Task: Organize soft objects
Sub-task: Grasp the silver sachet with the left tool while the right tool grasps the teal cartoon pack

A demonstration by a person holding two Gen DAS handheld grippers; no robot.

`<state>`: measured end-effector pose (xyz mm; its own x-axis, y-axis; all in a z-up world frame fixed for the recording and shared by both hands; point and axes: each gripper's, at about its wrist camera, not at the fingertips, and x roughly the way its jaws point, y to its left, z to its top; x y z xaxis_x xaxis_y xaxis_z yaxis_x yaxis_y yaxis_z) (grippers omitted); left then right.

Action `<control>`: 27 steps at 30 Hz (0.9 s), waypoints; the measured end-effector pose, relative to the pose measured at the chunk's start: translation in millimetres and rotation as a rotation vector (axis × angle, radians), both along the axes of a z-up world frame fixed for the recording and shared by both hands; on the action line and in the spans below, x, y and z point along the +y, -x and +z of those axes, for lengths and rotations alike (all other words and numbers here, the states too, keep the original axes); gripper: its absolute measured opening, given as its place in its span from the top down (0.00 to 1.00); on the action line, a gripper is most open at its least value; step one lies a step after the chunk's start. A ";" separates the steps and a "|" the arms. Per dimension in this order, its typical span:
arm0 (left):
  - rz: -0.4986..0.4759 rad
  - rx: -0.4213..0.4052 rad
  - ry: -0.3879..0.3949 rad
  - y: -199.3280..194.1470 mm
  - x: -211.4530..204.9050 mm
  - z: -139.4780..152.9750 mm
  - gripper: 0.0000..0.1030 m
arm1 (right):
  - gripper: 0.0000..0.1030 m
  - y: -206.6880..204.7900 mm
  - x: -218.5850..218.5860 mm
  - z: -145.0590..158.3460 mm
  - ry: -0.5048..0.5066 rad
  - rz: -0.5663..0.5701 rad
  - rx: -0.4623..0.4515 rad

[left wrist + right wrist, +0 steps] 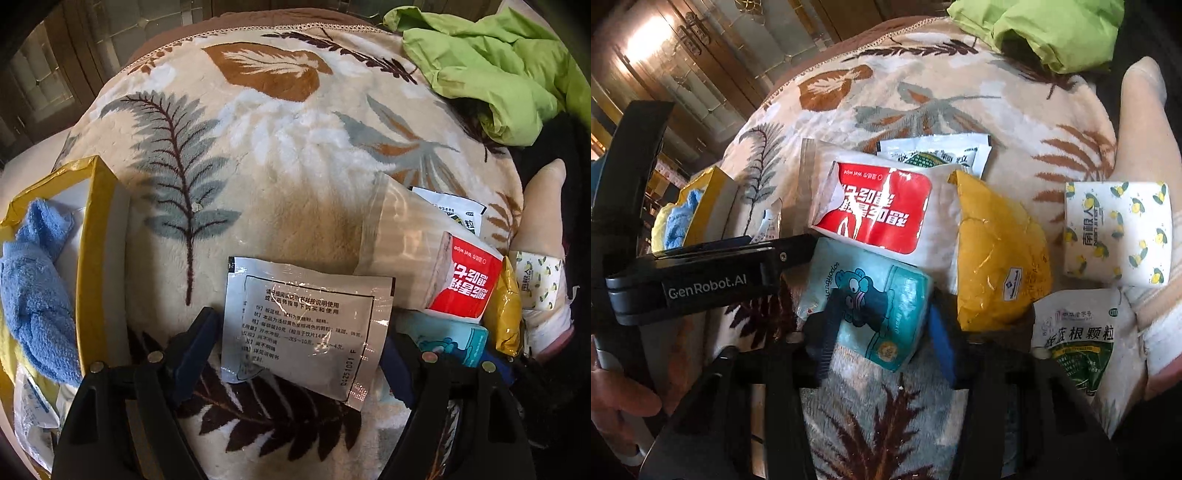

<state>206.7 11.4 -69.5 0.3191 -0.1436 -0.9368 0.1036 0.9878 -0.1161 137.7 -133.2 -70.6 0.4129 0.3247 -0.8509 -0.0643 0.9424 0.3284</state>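
On the leaf-print blanket (280, 155) lies a silver sachet (306, 325). It sits between the wide-spread fingers of my left gripper (299, 343), which is open; neither pad presses it. In the right wrist view my right gripper (882, 336) is shut on a teal tissue pack (871, 306) with a cartoon print, one pad on each side. A red wet-wipe pack (875, 210), a yellow pouch (997, 258), a lemon-print tissue pack (1119, 232) and a green-and-white sachet (1075, 343) lie around it. The teal tissue pack (450, 339) also shows beside my left gripper's right finger.
A yellow box (96, 236) at the left holds a blue towel (37, 295). A green garment (498, 66) is bunched at the far right. A clear plastic bag (399, 236) lies behind the red pack. A stockinged leg (1145, 110) rests along the right edge. A hand (613, 398) grips the left tool.
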 end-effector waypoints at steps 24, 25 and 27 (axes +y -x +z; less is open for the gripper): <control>0.013 -0.037 -0.015 41.3 17.6 19.5 0.53 | 0.89 52.4 -27.2 45.5 -0.147 0.000 -0.075; 0.015 -0.040 -0.009 43.7 19.3 21.4 0.53 | 0.89 53.8 -28.8 46.9 -0.155 -0.003 -0.075; 0.016 -0.050 -0.002 47.8 20.6 26.5 0.53 | 0.90 57.6 -30.9 50.9 -0.159 -0.006 -0.083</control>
